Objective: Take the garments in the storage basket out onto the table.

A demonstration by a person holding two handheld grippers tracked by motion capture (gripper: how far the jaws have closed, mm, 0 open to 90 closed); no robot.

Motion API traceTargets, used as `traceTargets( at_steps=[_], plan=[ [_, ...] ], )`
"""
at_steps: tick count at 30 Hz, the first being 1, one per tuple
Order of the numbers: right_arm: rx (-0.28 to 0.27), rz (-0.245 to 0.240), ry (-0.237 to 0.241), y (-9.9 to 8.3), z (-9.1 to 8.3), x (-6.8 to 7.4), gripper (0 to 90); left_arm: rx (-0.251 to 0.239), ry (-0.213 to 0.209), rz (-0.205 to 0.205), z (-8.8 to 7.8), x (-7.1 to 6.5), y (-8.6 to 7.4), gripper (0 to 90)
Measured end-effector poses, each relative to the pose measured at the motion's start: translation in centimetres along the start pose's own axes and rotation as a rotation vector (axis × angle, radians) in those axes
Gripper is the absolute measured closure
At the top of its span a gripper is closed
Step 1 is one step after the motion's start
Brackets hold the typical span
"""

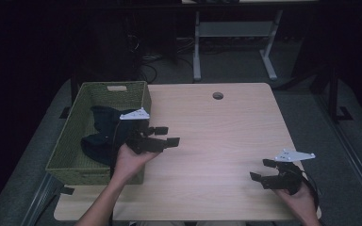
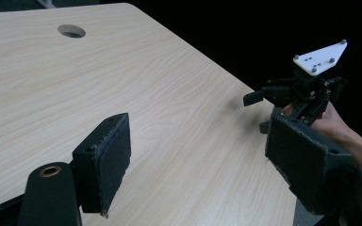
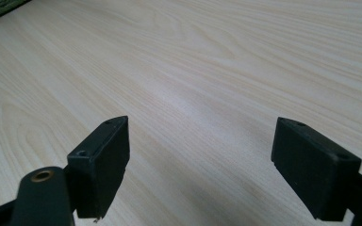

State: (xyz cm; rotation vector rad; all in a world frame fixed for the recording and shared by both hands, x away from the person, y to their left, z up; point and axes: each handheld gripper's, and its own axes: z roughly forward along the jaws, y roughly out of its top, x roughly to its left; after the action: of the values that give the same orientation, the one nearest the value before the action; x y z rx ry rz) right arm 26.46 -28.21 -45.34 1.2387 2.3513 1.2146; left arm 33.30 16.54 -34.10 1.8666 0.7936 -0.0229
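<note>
Dark garment (image 1: pixel 99 134) lying bundled in the green woven basket (image 1: pixel 122 96) at table's left (seemingly set there for tidying), left gripper (image 1: pixel 168 136) just beside it, right gripper (image 1: pixel 260 170) well apart, both spread wide, empty.

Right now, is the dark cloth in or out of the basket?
In. The dark cloth lies bunched inside the basket; both grippers, left and right, are open and hold nothing.

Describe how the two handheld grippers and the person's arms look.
Both the left gripper and the right gripper are black, each with two flat rectangular padded jaws and a pale grey three-cornered plate on top carrying small dots. A black cable trails from the right one. The forearms are bare, no sleeves visible.
</note>
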Motion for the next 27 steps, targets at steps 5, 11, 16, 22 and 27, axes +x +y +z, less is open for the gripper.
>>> traceTargets(
  at_steps=[5,11,16,22,27],
  plan=[
    [-0.007,0.0,0.003,0.0,-0.1,-0.1,19.6,0.001,-0.01,0.0,-0.4,0.3,0.4,22.9],
    [-0.003,0.005,0.002,0.0,0.0,-0.2,19.3,0.009,-0.005,-0.006,-1.2,0.9,1.0,23.9],
    [-0.002,0.001,-0.001,0.1,0.0,-0.1,19.3,-0.001,0.008,-0.012,-2.6,1.9,1.4,23.9],
    [0.001,-0.001,-0.002,0.1,0.0,-0.1,19.3,-0.015,0.031,-0.034,-4.4,3.3,1.5,23.9],
    [0.001,-0.002,0.0,0.1,0.1,-0.1,19.3,-0.019,0.057,-0.049,-5.6,4.1,1.4,24.0]
  ],
)
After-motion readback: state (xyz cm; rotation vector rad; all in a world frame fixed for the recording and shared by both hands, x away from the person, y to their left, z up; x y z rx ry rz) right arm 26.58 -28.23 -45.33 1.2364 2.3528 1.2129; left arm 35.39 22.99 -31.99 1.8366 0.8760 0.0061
